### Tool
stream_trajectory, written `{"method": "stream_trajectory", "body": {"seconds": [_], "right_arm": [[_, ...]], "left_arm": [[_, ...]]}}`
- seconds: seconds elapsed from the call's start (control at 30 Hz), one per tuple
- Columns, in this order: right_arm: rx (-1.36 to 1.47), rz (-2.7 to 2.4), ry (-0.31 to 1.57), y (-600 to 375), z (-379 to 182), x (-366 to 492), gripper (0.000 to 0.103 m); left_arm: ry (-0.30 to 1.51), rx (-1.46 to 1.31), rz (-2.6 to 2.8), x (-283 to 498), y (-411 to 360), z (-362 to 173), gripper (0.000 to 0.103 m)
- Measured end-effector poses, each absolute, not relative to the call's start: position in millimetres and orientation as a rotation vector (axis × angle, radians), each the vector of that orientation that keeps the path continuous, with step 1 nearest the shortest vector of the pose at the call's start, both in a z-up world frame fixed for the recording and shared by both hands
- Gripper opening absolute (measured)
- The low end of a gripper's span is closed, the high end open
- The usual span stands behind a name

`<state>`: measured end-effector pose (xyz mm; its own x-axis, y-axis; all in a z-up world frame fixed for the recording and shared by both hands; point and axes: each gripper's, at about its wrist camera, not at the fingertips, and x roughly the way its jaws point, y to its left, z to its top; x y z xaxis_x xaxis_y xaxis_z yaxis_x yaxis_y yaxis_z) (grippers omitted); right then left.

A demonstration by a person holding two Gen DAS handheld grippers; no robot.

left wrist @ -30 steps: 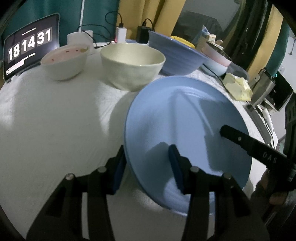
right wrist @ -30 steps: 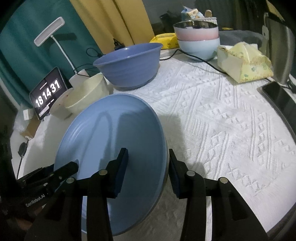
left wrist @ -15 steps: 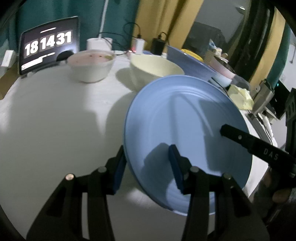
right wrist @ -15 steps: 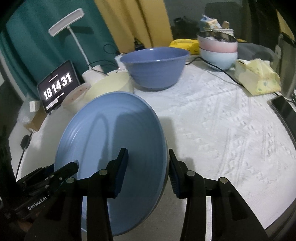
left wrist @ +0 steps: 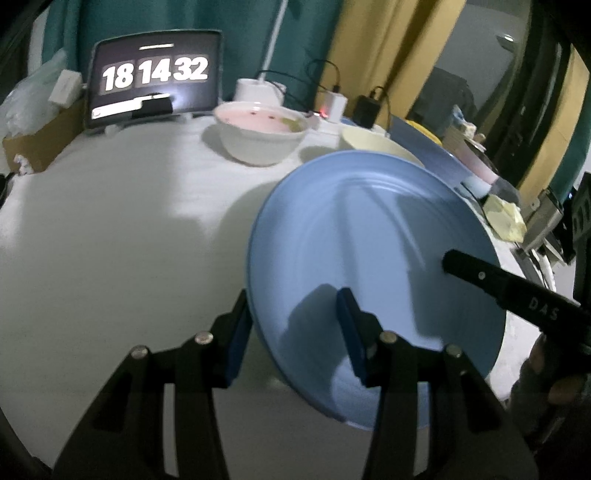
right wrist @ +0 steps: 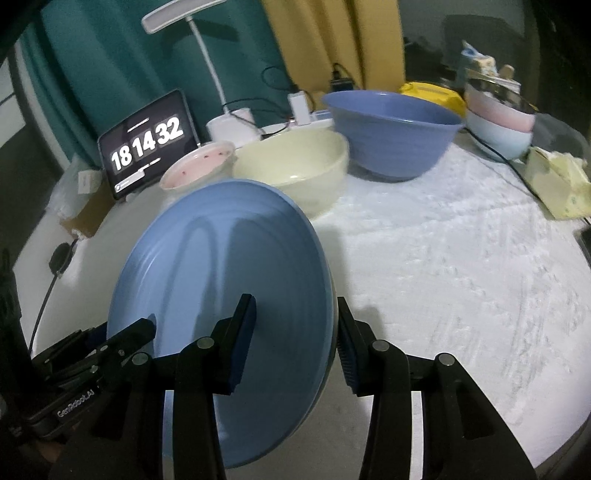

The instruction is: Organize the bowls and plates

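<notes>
One plate, five bowls, one lamp

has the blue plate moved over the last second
Yes. The plate, held by both tools, has travelled toward the clock and pink bowl, which look nearer in both views.

Light blue plate; cream bowl; white bowl with pink inside; darker blue bowl; white textured tablecloth; teal and mustard curtains.
</notes>
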<state>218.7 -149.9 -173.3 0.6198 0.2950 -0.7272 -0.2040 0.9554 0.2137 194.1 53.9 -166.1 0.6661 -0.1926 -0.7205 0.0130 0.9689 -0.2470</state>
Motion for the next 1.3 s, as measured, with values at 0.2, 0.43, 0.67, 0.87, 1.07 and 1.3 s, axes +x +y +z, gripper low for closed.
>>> {"method": "stream_trajectory", "body": {"seconds": [0.2,0.43,0.67,0.87,1.07,1.3], "right_arm": [[0.086,0.327,0.865,-124.4,-174.0,227.1,0.044],[0.051,0.375,0.867,-92.6,-175.1,238.8,0.044],[0.033,0.413,0.877,-64.4,-180.1,248.8,0.044],[0.015,0.439,0.896,-43.0,-185.7,259.0,0.044],[0.007,0.456,0.917,-27.6,-193.1,267.7,0.045],[-0.002,0.445,0.941,-22.8,-199.8,275.8,0.046]], "left_arm": [[0.828,-0.252,-0.071,193.9,75.9,-167.1,0.047],[0.816,-0.275,-0.007,195.7,102.6,-168.4,0.047],[0.81,-0.291,0.04,197.5,127.0,-170.1,0.047],[0.82,-0.301,0.075,200.2,143.2,-176.3,0.047],[0.827,-0.29,0.106,205.2,153.6,-179.4,0.047],[0.821,-0.243,0.124,208.9,152.1,-179.5,0.047]]}}
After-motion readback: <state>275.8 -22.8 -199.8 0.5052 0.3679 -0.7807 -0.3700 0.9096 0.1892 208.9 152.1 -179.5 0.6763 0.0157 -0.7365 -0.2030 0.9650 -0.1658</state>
